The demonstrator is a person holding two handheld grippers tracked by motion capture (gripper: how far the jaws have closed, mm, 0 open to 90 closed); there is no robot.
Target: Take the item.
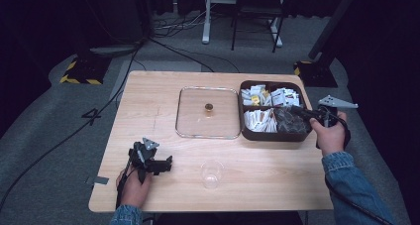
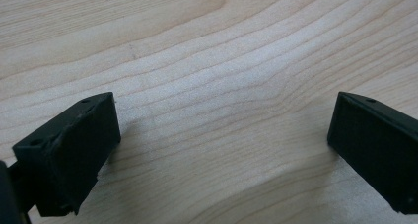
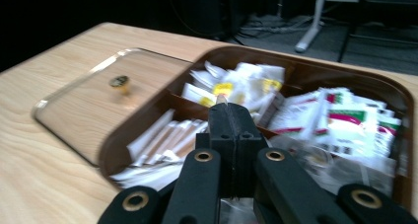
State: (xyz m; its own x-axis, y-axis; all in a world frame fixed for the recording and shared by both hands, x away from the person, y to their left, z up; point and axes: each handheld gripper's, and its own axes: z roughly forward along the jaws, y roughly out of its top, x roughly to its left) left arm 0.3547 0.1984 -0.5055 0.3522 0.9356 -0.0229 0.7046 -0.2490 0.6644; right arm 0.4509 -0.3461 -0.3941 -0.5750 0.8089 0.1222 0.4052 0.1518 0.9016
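Note:
A brown compartment box (image 1: 271, 138) holding several sachets stands at the right of the wooden table (image 1: 163, 195). My right gripper (image 1: 298, 112) hangs over its near right compartment, a hand holding it from the table's right edge. In the right gripper view its jaws are pressed together (image 3: 230, 113) above the box (image 3: 394, 93). A thin pale sliver shows at their tip, and I cannot tell if it is held. My left gripper (image 1: 166, 164) rests at the front left, its jaws wide apart (image 2: 224, 150) over bare wood.
A clear lid (image 1: 195, 118) with a small brass knob (image 1: 209, 106) lies flat just left of the box. A clear plastic cup (image 1: 211, 174) stands near the front edge, between the two hands. Cables, stand bases and chair legs are on the floor beyond the table.

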